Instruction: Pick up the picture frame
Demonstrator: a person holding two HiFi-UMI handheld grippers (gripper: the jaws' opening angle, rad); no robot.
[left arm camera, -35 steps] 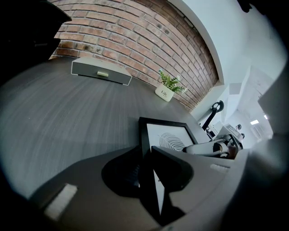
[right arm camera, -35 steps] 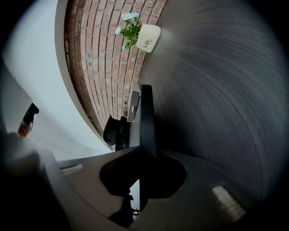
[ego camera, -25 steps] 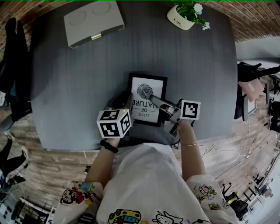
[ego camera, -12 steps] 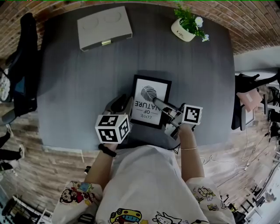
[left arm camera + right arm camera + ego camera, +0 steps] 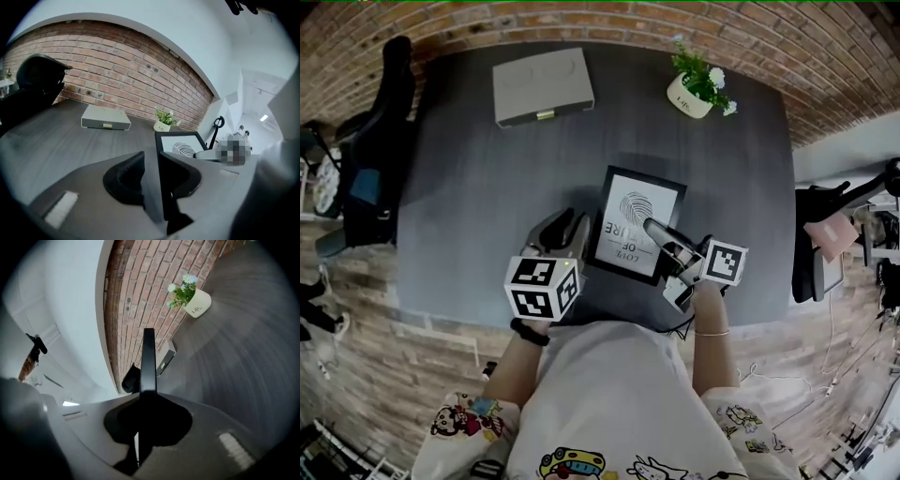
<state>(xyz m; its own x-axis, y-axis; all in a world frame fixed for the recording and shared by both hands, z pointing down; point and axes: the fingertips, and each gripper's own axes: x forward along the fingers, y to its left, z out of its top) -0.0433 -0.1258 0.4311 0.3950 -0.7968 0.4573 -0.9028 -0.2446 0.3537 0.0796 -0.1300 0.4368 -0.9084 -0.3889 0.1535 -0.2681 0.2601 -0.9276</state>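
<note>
1. Head view: picture frame [image 5: 623, 225] over the grey table's [image 5: 487, 206] near edge, between left gripper [image 5: 572, 236] and right gripper [image 5: 650, 226].
2. Left gripper view: jaws, just nudged closer, stand apart around the picture frame's edge.
3. Right gripper view: jaws clamped on the picture frame.

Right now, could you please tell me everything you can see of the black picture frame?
The black rectangular picture frame holds a white print with a dark fingerprint-like oval and lettering. It sits skewed over the dark grey table, close to its near edge. The right hand-held gripper is clamped on its right side; whether it is lifted clear of the table cannot be told.
</note>
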